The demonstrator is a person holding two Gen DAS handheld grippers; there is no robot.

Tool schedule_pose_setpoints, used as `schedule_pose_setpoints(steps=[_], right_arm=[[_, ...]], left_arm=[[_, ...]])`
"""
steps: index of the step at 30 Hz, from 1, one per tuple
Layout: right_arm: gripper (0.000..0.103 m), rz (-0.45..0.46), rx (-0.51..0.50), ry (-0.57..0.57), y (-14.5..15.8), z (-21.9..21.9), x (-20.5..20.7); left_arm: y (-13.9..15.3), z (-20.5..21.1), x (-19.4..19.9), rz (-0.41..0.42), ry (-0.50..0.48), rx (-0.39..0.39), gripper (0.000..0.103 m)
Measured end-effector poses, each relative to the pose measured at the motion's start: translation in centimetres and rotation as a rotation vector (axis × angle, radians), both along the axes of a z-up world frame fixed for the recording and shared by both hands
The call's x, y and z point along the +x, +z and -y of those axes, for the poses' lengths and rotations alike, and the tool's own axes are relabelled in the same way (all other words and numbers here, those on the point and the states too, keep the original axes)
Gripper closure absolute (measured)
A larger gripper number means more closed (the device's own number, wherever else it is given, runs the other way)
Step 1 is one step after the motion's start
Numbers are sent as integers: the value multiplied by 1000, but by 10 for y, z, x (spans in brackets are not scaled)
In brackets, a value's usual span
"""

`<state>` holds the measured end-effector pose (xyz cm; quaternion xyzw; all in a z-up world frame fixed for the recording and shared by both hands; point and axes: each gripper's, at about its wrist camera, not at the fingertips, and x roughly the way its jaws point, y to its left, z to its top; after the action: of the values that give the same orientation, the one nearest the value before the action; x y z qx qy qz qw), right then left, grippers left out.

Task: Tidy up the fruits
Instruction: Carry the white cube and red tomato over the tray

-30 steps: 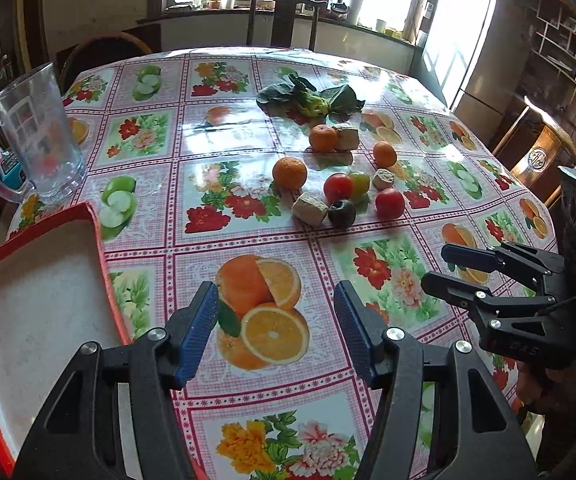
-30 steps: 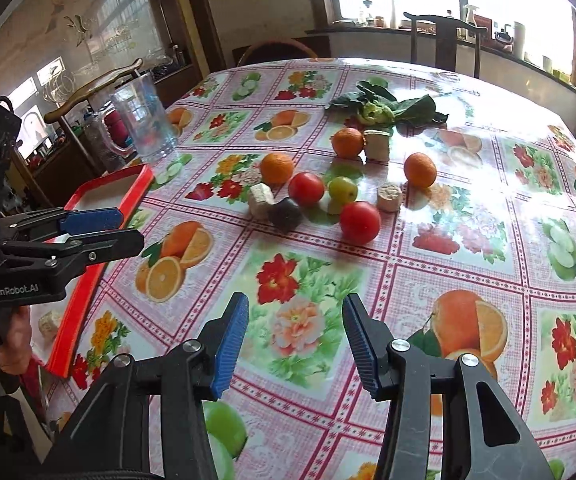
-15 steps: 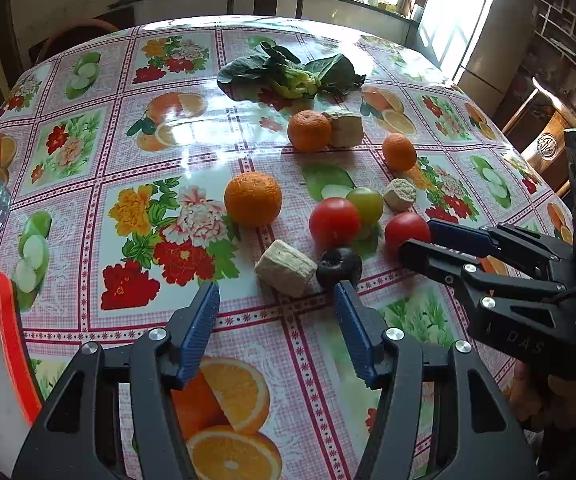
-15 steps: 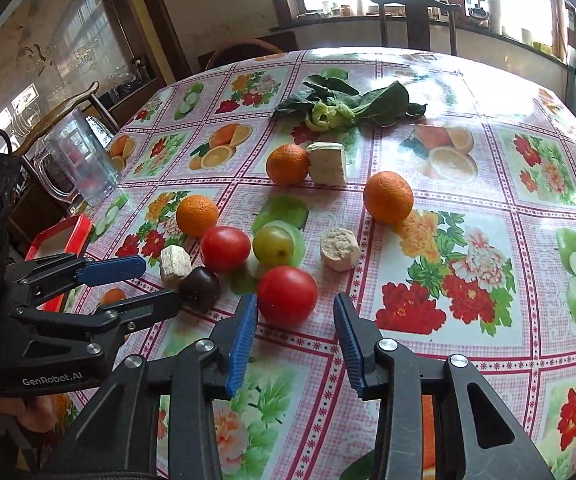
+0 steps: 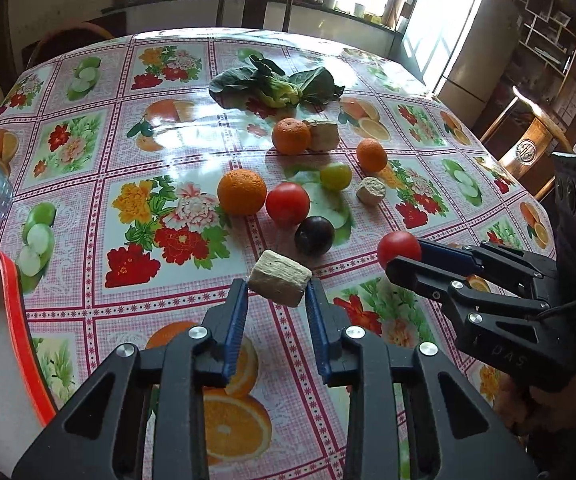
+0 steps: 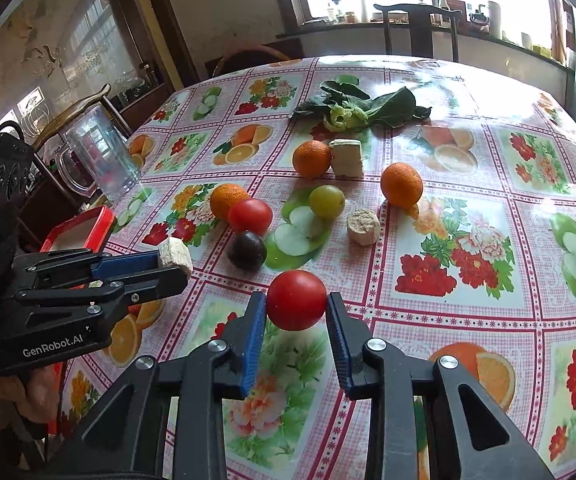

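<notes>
My left gripper is shut on a beige tofu-like block and holds it above the flowered tablecloth; it also shows in the right wrist view. My right gripper is shut on a red tomato, which also shows in the left wrist view. On the table lie another tomato, a dark plum, a green fruit and three oranges.
A red-rimmed tray sits at the left table edge, a clear plastic jug beyond it. Leafy greens, a white block and a round beige piece lie among the fruit. Chairs stand around the table.
Both grippers moved forward to the fruit group and closed: the left one took the beige block, the right one took the near tomato, and both now hold them off the table.
</notes>
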<state>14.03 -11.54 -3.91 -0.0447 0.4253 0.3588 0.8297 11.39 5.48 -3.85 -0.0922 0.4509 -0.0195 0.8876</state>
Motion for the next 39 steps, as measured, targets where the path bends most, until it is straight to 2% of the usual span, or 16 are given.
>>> schedule_pose_setpoints(steps=[9,21,39], right_arm=[[72,23,24,58,19,-18,-40],[72,26,62,177,27,-65,-95],[72,36,54,279,33,-114,-129]], left_arm=[[14,-11,-47,32,36,45,76],[27,-47,-116,76,143,23,76],[26,-94,-171,85,258,4,76]])
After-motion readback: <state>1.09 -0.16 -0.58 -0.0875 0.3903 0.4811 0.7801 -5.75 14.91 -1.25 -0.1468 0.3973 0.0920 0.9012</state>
